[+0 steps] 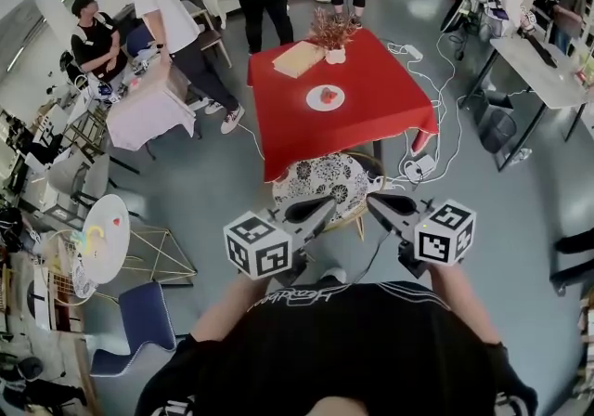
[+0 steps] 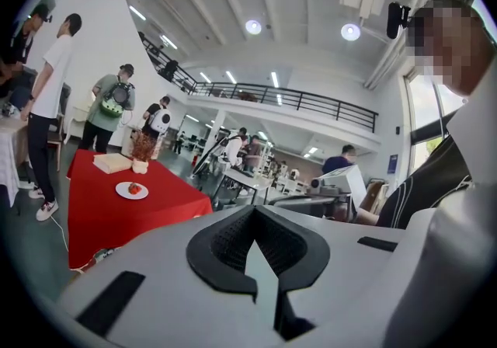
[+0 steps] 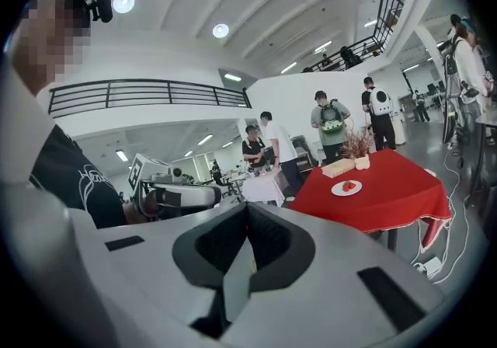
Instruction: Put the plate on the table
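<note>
A white plate [image 1: 313,98] with something red on it rests on the red-clothed table [image 1: 371,126], well ahead of me. It also shows small in the left gripper view, plate [image 2: 123,191], and in the right gripper view, plate [image 3: 337,190]. I hold both grippers close to my chest, far from the table, tips turned toward each other. The left gripper [image 1: 316,210] is shut and holds nothing, its jaws meeting in its own view [image 2: 256,261]. The right gripper [image 1: 388,208] is also shut and empty [image 3: 239,265].
On the table's far side lie a tan box [image 1: 297,58] and a white vase of dried flowers [image 1: 332,36]. A patterned round chair [image 1: 325,180] stands at the table's near edge. Cables and a power strip [image 1: 418,166] lie on the floor to the right. Several people stand behind the table.
</note>
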`<state>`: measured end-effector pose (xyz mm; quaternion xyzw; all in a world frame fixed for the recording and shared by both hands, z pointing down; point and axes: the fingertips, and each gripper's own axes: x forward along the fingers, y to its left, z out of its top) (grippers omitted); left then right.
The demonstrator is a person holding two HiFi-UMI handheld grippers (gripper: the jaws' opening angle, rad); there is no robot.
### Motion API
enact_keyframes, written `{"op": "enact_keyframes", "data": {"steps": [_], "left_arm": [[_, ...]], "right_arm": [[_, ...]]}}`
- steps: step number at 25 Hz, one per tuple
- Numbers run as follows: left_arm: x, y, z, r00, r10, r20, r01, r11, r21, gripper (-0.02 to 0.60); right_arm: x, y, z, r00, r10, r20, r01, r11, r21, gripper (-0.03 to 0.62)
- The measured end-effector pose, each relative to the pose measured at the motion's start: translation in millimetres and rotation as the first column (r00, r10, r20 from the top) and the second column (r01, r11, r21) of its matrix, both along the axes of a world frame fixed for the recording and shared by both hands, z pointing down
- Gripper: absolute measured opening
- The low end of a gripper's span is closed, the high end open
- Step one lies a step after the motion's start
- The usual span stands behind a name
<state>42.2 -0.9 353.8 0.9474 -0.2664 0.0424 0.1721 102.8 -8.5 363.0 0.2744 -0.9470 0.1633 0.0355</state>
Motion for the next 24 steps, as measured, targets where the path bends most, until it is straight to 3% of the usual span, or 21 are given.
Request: {"op": "enact_keyframes", "data": {"steps": [12,24], "left_arm": [[-13.2,-7.2,-13.2,0.998,-0.027,-0.049,0.026,0.999,-0.020,0.008],[-13.4,-3.1,-28.4,0.997,0.003,-0.076,-0.004,1.000,-0.012,0.008]], "right_arm": [[-13.6,-0.3,-6.4,0.999,-0.043,0.012,0.043,0.999,0.002,0.008],[-10.5,1.3,-21.1,0.999,-0.024,0.044,0.023,0.999,0.022,0.008]]}}
